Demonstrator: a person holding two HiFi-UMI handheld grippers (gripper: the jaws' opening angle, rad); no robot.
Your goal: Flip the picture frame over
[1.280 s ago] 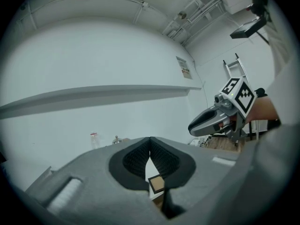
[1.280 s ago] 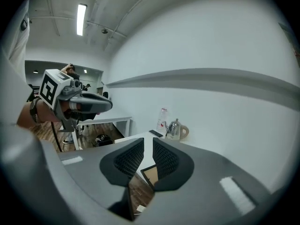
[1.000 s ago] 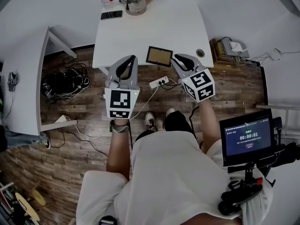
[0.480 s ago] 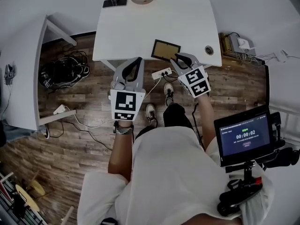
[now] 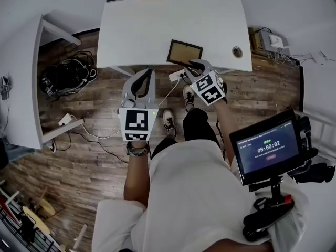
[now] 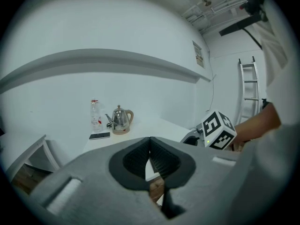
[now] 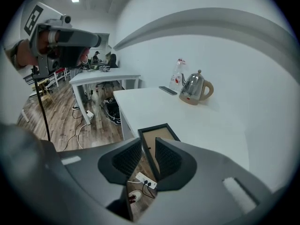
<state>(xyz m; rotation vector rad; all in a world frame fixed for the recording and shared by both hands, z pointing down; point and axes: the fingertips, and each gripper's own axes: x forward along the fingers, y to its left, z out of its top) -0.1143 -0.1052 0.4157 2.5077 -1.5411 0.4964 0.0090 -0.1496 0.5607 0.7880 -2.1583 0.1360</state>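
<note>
A dark picture frame (image 5: 185, 52) with a tan panel facing up lies flat on the white table (image 5: 173, 20), close to its near edge. My right gripper (image 5: 193, 64) hovers at the frame's near right corner. In the right gripper view the frame (image 7: 158, 136) has its near left edge running into the gap of the right gripper (image 7: 148, 146), whose jaws are opening, with the pads clear of it. My left gripper (image 5: 149, 72) hangs off the table's front edge over the floor, holding nothing. In its own view the left gripper (image 6: 150, 142) has its tips together.
A kettle (image 7: 196, 93), a phone (image 7: 167, 90) and a bottle (image 7: 176, 74) stand at the table's far side. A cable hole (image 5: 238, 52) sits right of the frame. A power strip (image 5: 176, 75) lies on the wood floor below. Another white table (image 5: 21, 88) stands at the left.
Both grippers have sunk. The right one has closed in on the frame's near edge and its marker cube now sits just off the table's front edge.
</note>
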